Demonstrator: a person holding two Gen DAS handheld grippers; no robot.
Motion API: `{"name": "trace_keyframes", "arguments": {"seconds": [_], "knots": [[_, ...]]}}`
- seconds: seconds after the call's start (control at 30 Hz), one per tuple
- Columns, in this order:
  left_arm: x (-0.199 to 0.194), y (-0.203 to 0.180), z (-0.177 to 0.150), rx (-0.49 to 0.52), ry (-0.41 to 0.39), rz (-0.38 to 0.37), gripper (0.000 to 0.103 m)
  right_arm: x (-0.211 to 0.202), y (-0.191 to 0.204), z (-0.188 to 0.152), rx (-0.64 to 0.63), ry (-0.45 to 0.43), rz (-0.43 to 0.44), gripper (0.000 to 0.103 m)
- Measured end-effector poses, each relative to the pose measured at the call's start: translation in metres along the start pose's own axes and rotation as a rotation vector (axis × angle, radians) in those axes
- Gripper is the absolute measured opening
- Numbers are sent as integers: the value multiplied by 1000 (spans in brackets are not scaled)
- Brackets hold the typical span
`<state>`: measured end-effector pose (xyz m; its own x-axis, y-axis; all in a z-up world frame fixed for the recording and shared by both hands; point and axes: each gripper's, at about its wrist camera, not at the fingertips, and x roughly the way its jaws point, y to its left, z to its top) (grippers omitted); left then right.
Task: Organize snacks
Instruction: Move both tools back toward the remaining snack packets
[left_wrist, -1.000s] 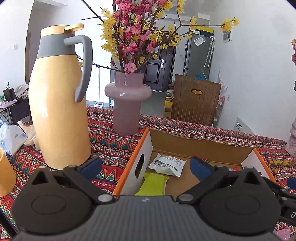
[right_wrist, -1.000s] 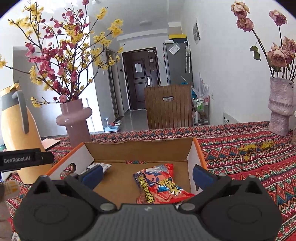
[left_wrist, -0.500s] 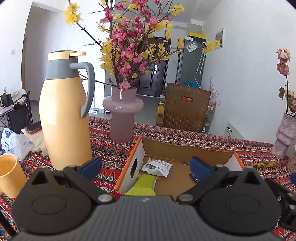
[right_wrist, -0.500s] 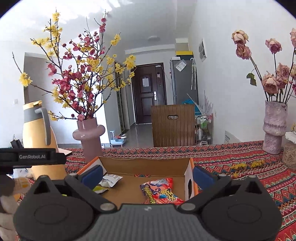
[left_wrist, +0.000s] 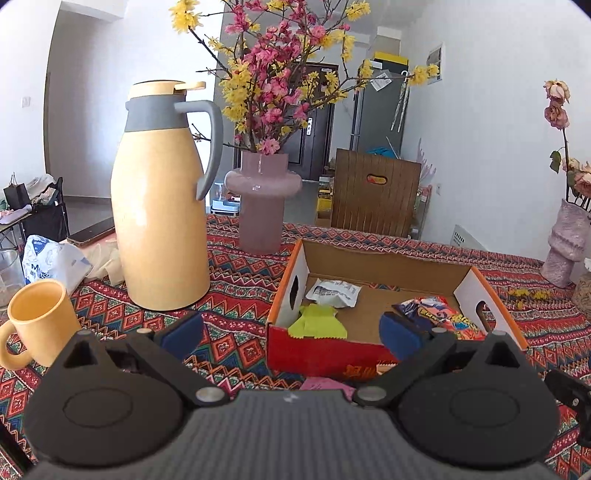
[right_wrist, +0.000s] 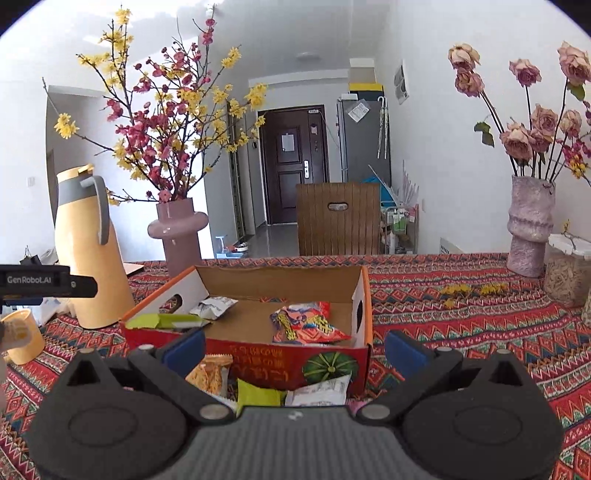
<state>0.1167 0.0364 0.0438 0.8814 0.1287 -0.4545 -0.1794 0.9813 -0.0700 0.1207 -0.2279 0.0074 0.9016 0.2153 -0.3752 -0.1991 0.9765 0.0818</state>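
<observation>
The left wrist view looks forward from behind the left claw (left_wrist: 291, 328), low over the surface (left_wrist: 236, 306), toward the far door. It stands near the front left corner of the cardboard box (left_wrist: 325, 356), with the yellow jug (left_wrist: 159, 221) close on its left side.

The right wrist view looks the same way from behind the right claw (right_wrist: 295, 349), a little further right, facing the front wall of the box (right_wrist: 258, 363).

Both views share the box, the jug (right_wrist: 90, 254), the pink vase with branches (left_wrist: 262, 206) (right_wrist: 179, 236) and the wooden chair back (left_wrist: 375, 194) (right_wrist: 338, 219). The left device (right_wrist: 44, 284) shows at the left edge of the right view.
</observation>
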Motion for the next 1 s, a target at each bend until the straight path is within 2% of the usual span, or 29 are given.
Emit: {"name": "trace_keyframes", "arguments": {"seconds": [0.3, 0.53, 0.7, 1.0], "knots": [[3, 19, -38, 38, 56, -13, 103, -5, -21, -34, 35, 82, -29, 103], [12, 29, -62, 28, 75, -11, 103, -6, -35, -52, 77, 115, -51, 103], [23, 32, -77, 37, 61, 5, 103, -5, -36, -59, 78, 131, -66, 103], [26, 41, -80, -10, 52, -30, 103, 0, -39, -68, 102, 144, -134, 103]]}}
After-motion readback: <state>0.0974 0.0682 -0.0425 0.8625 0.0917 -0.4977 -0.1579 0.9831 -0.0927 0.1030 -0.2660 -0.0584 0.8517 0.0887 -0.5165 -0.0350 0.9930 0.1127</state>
